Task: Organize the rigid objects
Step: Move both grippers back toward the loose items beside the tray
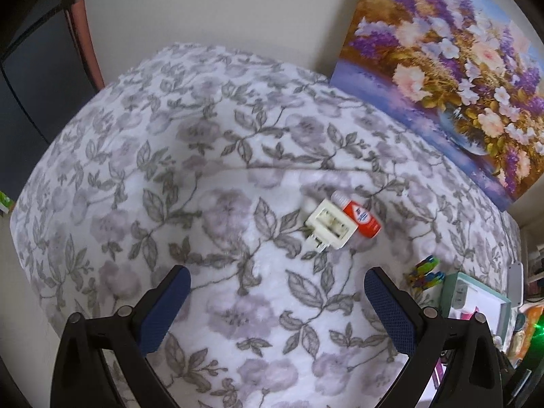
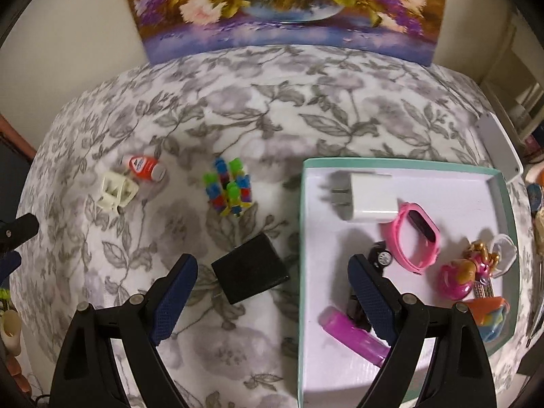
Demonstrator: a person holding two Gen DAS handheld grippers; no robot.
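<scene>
Black block [image 2: 250, 273] 1 | tray [image 2: 404, 165] items 7 | loose 4

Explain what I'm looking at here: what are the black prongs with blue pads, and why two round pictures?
Those prongs are handheld grippers; a person carries one in each hand. Each picture comes from a fisheye camera on one gripper, looking along its jaws. The left gripper and the right gripper both stand open and hold nothing. Loose on the floral blanket lie a cream plug adapter touching a small red bottle, a cluster of coloured blocks and a black box. The teal-rimmed tray already holds a white charger, a pink watch, a purple tube and toys.
</scene>
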